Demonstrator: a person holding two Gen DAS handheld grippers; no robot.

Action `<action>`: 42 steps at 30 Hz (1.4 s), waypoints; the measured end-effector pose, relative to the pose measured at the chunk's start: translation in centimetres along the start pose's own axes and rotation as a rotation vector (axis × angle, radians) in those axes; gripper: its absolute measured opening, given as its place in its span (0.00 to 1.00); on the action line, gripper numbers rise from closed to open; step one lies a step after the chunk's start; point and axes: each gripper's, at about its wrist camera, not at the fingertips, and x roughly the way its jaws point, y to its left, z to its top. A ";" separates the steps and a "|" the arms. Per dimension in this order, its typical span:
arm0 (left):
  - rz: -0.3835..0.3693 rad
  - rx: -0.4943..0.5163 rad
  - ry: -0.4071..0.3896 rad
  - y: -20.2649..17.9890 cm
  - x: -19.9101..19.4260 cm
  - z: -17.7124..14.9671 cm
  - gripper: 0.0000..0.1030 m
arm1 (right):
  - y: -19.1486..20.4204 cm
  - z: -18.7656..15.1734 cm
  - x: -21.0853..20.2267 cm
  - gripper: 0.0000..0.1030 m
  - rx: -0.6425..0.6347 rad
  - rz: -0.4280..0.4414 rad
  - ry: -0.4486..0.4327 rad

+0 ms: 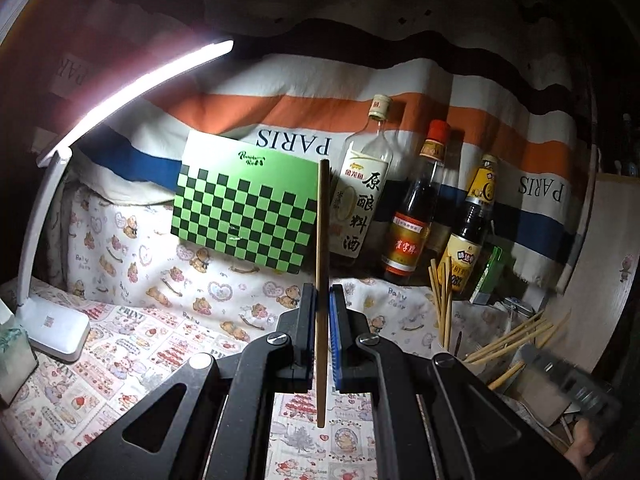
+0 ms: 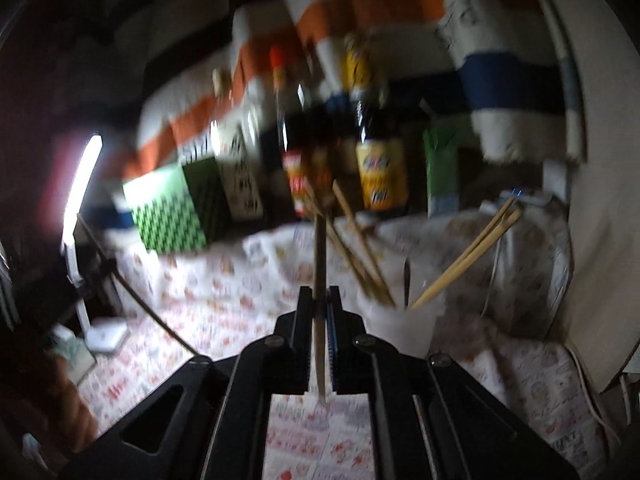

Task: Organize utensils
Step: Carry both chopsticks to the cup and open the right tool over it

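Right now each hand-held gripper is clamped on a single chopstick held upright. The left gripper (image 1: 322,300) pinches a brown wooden chopstick (image 1: 322,240) between its black and blue pads, above a table covered in a cartoon-bear cloth (image 1: 160,280). The right gripper (image 2: 319,300) grips a second chopstick (image 2: 319,256) the same way, though its view is smeared with motion blur. Judging from that blur, the thin stick could twist or slide in the narrow pads and drop onto the cloth. Its free end could also catch the bottles standing close behind: a clear rice wine bottle (image 1: 362,184), a dark red-capped sauce bottle (image 1: 416,208) and a yellow-labelled soy sauce bottle (image 1: 472,224). A pale translucent cup (image 2: 404,328) stands at the right of the table and holds several light bamboo chopsticks (image 2: 468,252) fanning outward in two bunches, plus one dark slim utensil. Aiming a stick poorly into that crowded cup could tip it. A green checkered box (image 1: 244,208) leans against the striped cloth behind, closed.
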 end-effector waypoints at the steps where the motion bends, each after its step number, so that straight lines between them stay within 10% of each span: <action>1: -0.001 0.001 0.004 0.0 0.1 0.0 0.05 | -0.4 0.3 -0.6 0.05 0.010 0.004 -0.030; 30: 0.032 0.001 0.010 1.0 1.3 -0.5 0.05 | -1.6 10.6 1.3 0.05 -0.053 -0.273 -0.283; 42: 0.013 -0.031 0.031 1.3 1.4 -0.5 0.05 | -1.6 8.3 7.7 0.05 -0.081 -0.287 -0.111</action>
